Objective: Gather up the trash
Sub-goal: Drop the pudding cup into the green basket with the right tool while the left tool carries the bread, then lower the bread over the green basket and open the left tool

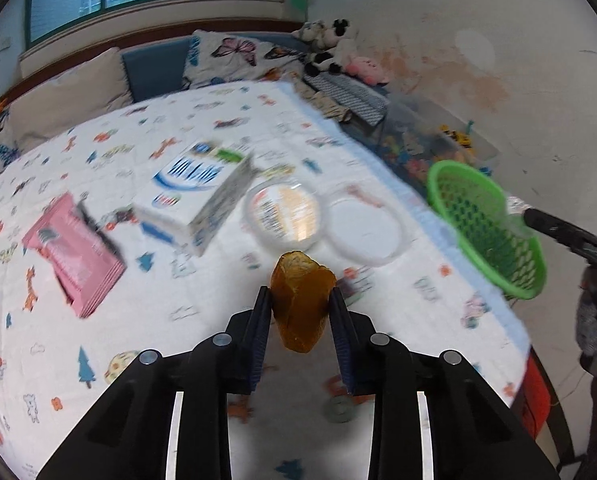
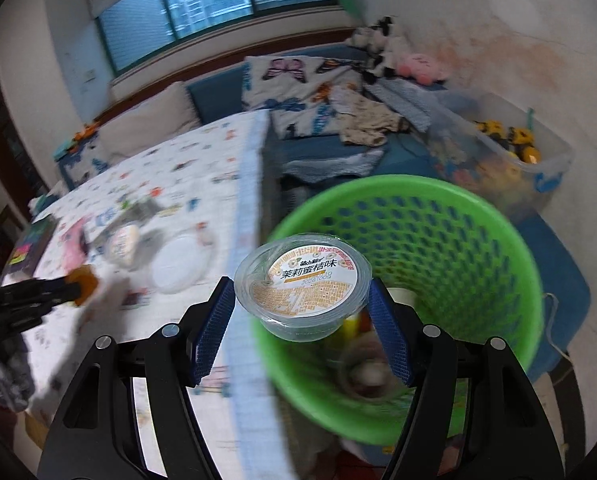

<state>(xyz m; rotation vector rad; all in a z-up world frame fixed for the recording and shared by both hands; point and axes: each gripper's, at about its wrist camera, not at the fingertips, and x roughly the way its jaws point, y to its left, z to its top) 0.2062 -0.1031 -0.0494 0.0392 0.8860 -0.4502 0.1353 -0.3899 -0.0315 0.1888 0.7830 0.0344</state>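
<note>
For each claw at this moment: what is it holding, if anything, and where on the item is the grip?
Left claw pinches an orange-brown crumpled wrapper across its sides. Right claw clamps a clear plastic cup by opposite sides, over the green basket.

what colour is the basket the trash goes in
Bright green, with a mesh of holes; the basket shows best in the right wrist view.

Left gripper (image 1: 300, 300): black plastic arms, round silver screws, dark blue ribbed pads.
Right gripper (image 2: 302, 300): black frame, silver screws, blue mesh-textured pads.

Printed bedsheet (image 1: 202, 360) carries pink packets (image 1: 74, 252), carton (image 1: 196, 196), two clear tubs (image 1: 284, 212).
</note>
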